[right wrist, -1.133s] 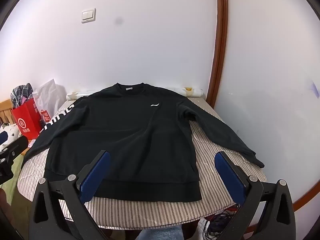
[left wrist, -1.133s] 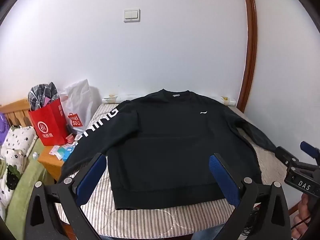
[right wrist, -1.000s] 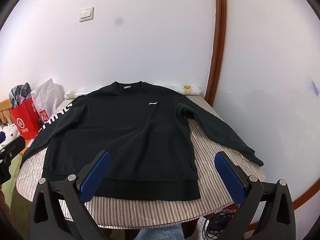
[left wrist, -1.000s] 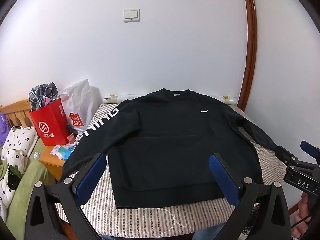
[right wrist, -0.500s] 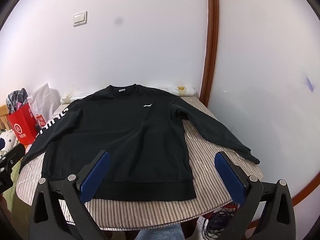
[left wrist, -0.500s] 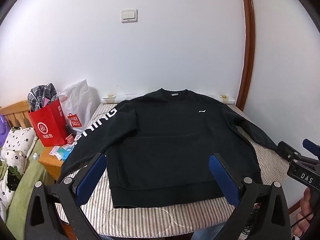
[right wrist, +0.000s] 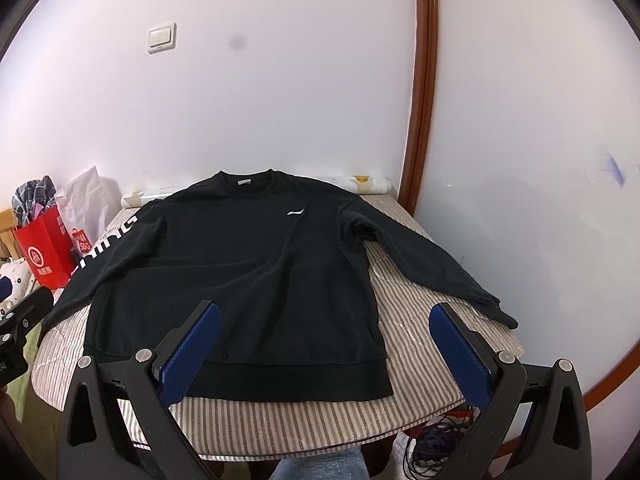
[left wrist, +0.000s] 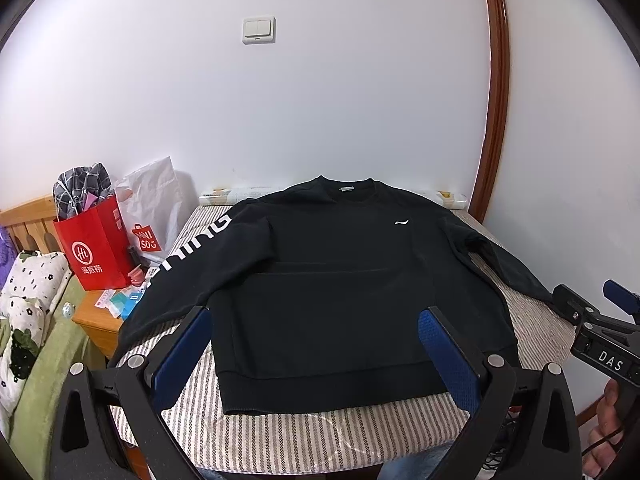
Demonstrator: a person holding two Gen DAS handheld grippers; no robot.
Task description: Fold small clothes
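Since a second ago the right-wrist view has swung slightly rightward, so the light switch (right wrist: 162,37) and sweatshirt (right wrist: 256,268) sit further left in it; the left-wrist view has barely shifted, and the garment itself has not moved. One striped table (right wrist: 420,344) carries one black sweatshirt, lying flat and face up, collar toward the wall, hem at the near edge, both sleeves spread outward; the sleeve with white lettering (left wrist: 192,252) runs off toward the left edge, the plain one (right wrist: 432,264) slants across the cloth to the right. Two bags stand beside the table's left side: one red (left wrist: 94,250), one white (left wrist: 154,208). Two grippers are in view. The left gripper (left wrist: 316,344) and right gripper (right wrist: 324,340) each hover before the hem with jaws spread wide and nothing between the blue pads. One hand (left wrist: 608,436) shows at the right gripper's handle.
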